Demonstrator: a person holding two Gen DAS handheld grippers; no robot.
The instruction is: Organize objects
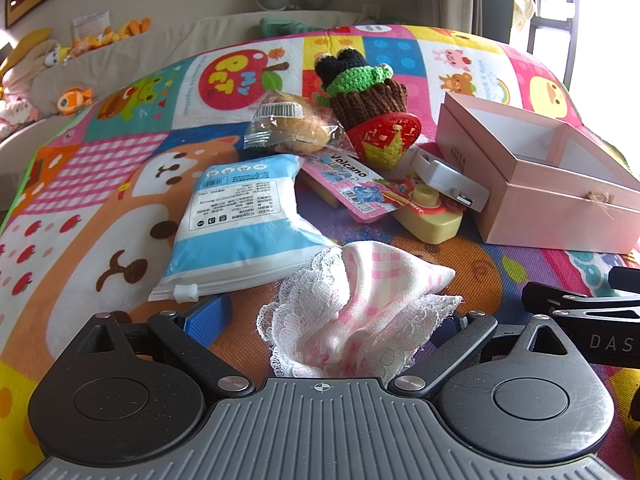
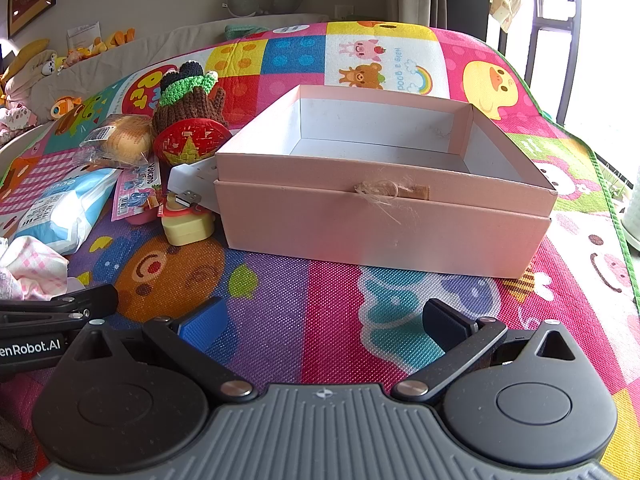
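An open pink box point(image 2: 384, 216) stands on the colourful play mat, empty inside; it also shows in the left wrist view point(image 1: 560, 200). My left gripper point(image 1: 340, 320) is open, its jaws wide apart around a pink checked lace cloth point(image 1: 360, 300) that lies between them. Beyond lie a blue-white pouch point(image 1: 240, 228), a wrapped bun point(image 1: 292, 124), a crochet toy point(image 1: 360, 84), a red woven heart point(image 1: 386, 136), a Volcano card pack point(image 1: 352, 184), a yellow toy camera point(image 1: 428, 216) and a white USB device point(image 1: 452, 184). My right gripper point(image 2: 320, 320) is open and empty, just before the box.
The mat point(image 2: 320, 312) covers a raised surface that falls away at the right edge point(image 2: 608, 208). Plush toys point(image 1: 36, 72) lie on a sofa at the far left. The right gripper's arm shows at the right of the left wrist view point(image 1: 584, 312).
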